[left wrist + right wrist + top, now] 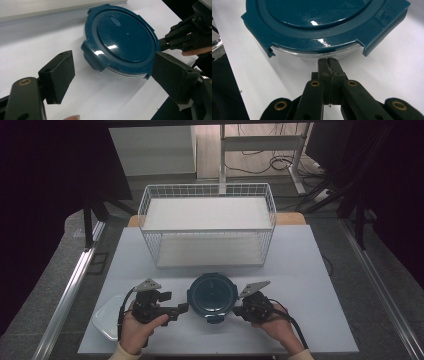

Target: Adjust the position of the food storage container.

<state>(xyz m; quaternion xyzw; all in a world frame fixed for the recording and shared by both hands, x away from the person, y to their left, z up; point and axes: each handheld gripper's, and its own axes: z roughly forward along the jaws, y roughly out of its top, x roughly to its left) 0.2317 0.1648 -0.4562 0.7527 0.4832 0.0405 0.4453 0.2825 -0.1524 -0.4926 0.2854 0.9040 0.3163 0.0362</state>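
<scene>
1. A round container (212, 296) with a dark teal clip lid sits on the white worktop (310, 285), near the front edge and just in front of a white wire basket (207, 222).
2. The left gripper (181, 309) lies level at the container's left side. In the left gripper view its fingers (59, 75) stand wide apart — one at lower left, the other by the lid's rim on the right — and nothing is pinched between them.
3. One lid clip faces the left gripper; the clear bowl shows below the lid's rim.
4. The right gripper (236, 310) comes in from the container's right. In the right gripper view its fingers (329, 65) are pressed together with nothing between them — the tips sit just below the lid's rim, right at the clear bowl's wall; whether they touch it I cannot tell.
5. A shallow white tray (107, 317) lies at the worktop's front left corner, partly behind the left hand (137, 327).
</scene>
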